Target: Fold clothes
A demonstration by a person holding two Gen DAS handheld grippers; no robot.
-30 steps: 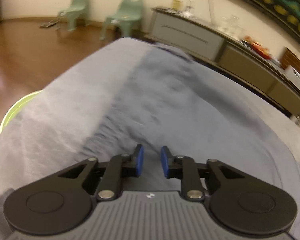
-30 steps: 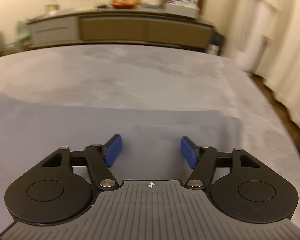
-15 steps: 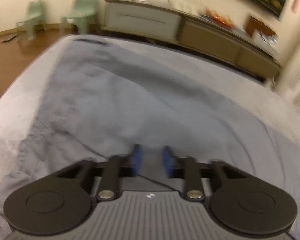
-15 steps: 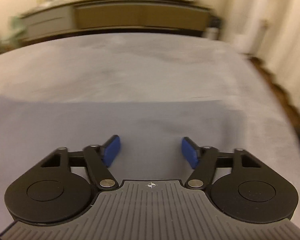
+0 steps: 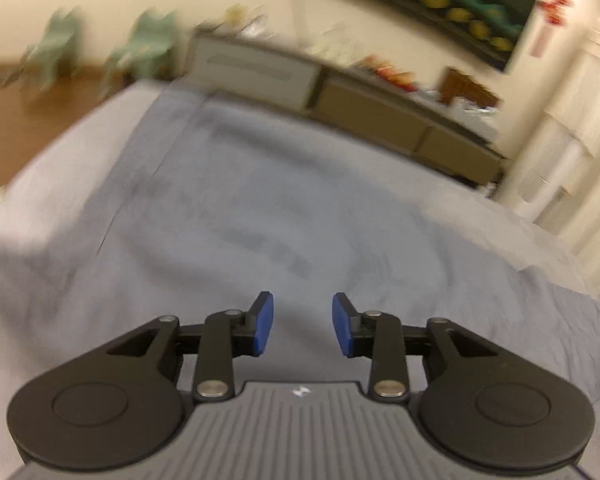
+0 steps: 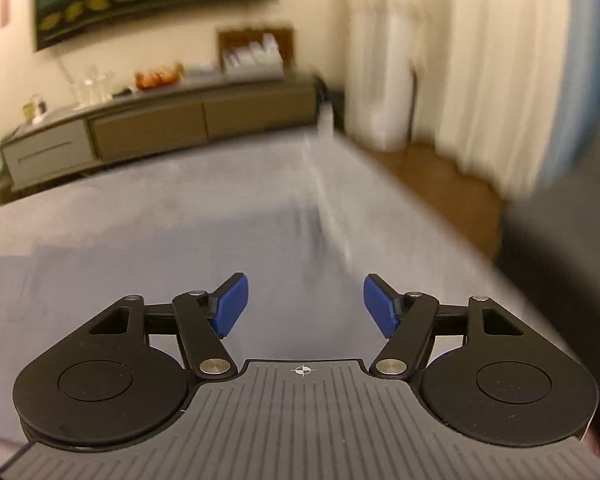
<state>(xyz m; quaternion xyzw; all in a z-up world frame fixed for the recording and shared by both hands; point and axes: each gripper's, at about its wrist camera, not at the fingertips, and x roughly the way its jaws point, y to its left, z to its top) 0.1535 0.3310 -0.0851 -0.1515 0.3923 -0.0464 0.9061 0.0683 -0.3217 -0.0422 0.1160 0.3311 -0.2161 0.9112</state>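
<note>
A blue-grey garment point(image 5: 260, 200) lies spread flat on a lighter grey cover point(image 5: 40, 184), with a faint dark print near its middle. My left gripper point(image 5: 303, 308) hovers over the garment's near part. Its jaws are opening and nothing is between the blue pads. In the right wrist view the garment point(image 6: 140, 272) fills the lower left, and its right edge runs up the middle of the picture. My right gripper point(image 6: 305, 292) hangs above that edge, over garment and cover point(image 6: 180, 184). Its jaws are opening too, wide apart and holding nothing.
A long low sideboard point(image 5: 360, 108) with bottles and boxes on top stands beyond the far edge. Two green chairs point(image 5: 148, 40) stand on the wooden floor at the far left. Pale curtains point(image 6: 460, 80) and a dark bulky shape point(image 6: 560, 240) lie to the right.
The left jaws have spread from nearly shut to a clear gap, and that gripper swung over the garment. The right gripper turned to the right and rose, so the cover's right edge and the floor show.
</note>
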